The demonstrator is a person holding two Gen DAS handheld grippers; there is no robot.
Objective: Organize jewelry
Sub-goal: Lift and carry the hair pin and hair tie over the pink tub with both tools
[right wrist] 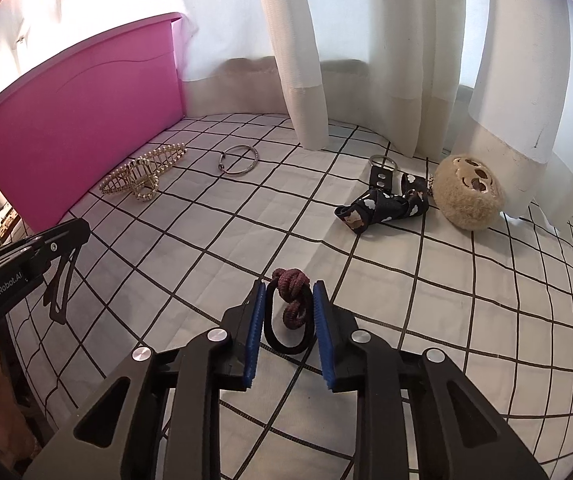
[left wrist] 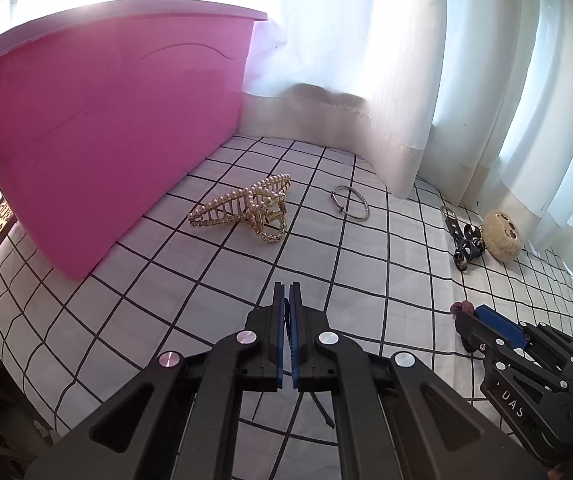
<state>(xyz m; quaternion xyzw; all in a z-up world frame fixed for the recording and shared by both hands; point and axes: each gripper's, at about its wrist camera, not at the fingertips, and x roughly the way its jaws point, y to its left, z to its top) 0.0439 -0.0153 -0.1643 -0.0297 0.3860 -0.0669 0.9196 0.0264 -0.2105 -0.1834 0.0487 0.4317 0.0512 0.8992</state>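
Note:
My left gripper (left wrist: 286, 286) is shut on a thin black hair clip (right wrist: 60, 284), which hangs down from its fingertips above the checked cloth (left wrist: 386, 280). In the right wrist view the left gripper (right wrist: 80, 230) comes in from the left edge. My right gripper (right wrist: 289, 286) is low on the cloth, shut on a black hair tie with a maroon knot (right wrist: 292, 304). The band is squeezed between the blue pads (right wrist: 255, 320). The right gripper (left wrist: 466, 316) also shows at the lower right of the left wrist view. A tall pink box (left wrist: 106, 140) stands at the left.
A gold pearl claw clip (left wrist: 246, 208) lies beside the pink box (right wrist: 86, 120). A silver bangle (left wrist: 350, 204) lies beyond it. At the right sit a dark cloud-print strap (right wrist: 382, 204) and a plush ball (right wrist: 468, 196). White curtains (right wrist: 306, 60) hang along the back.

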